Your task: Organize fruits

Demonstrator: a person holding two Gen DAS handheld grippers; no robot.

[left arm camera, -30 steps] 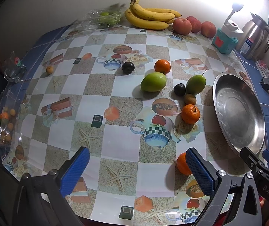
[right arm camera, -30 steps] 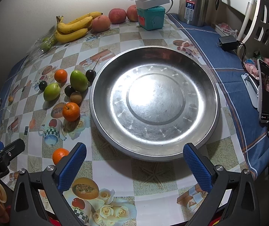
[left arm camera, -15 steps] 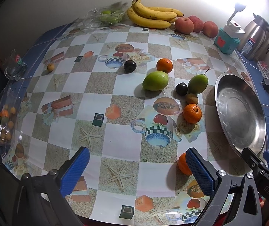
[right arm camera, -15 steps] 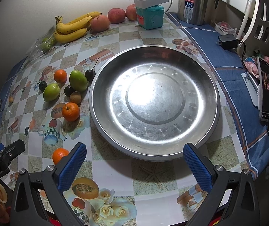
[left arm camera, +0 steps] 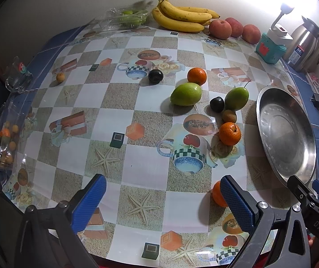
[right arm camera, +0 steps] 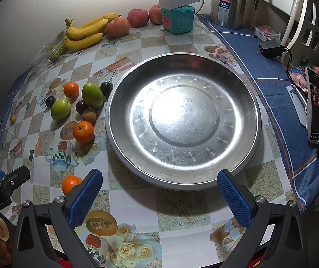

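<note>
On the tabletop nothing is sorted yet: left gripper and right gripper both hover wide and empty. Fruits cluster beside the bare metal pan; nearest orange looks like the next grab.

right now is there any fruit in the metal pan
No, the metal pan is bare; the oranges sit beside it on the table.

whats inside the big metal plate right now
Nothing: the metal plate shows only bare, shiny steel with glare. All the fruit sits outside it on the tablecloth. Whatever lies under the plate is hidden.
</note>
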